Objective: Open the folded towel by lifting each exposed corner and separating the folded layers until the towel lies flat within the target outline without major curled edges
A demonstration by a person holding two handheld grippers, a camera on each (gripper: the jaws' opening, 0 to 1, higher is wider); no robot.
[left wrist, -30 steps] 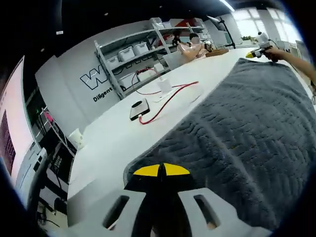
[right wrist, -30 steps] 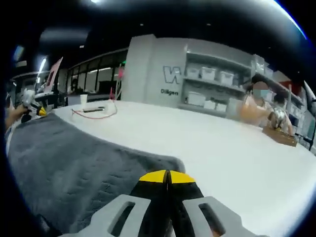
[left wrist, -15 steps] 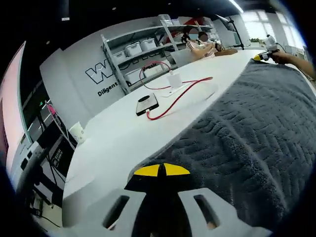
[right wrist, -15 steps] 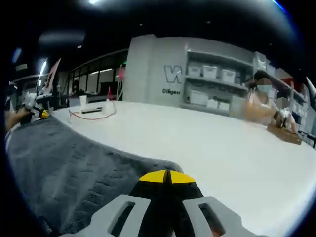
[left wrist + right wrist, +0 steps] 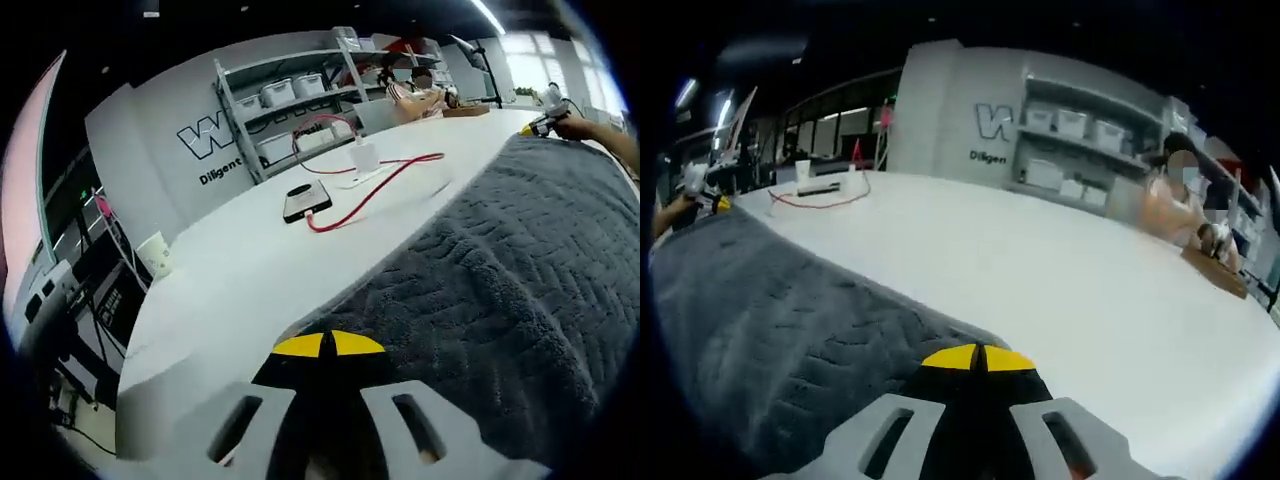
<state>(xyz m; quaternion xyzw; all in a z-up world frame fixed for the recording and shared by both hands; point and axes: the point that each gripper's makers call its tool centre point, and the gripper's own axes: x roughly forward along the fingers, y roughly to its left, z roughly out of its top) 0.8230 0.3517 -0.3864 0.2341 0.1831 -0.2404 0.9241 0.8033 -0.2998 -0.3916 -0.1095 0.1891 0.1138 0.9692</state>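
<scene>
Here I see one grey towel [image 5: 510, 290] spread along the white worktop [image 5: 260, 270], its length running between my two grippers. Each set of fingers is clenched on a towel corner: left gripper [image 5: 327, 345], right gripper [image 5: 978, 357]. The wall lettering [image 5: 215, 150] reads "W…" and "Diligent".

I see a wide white desk [image 5: 250, 270] carrying everything. A dark grey, herringbone-textured plush towel [image 5: 500, 280] lies spread over its near part, one edge running along the bare white surface. Farther back on the desk lie a black phone-like slab [image 5: 306, 201], a red cable [image 5: 375, 185] looping from it, a white charger block [image 5: 365, 158] and a white paper cup [image 5: 156, 254] near the edge.

In the right gripper view, the same white desk [image 5: 1080, 300] stretches away beside the towel [image 5: 780, 330].
</scene>
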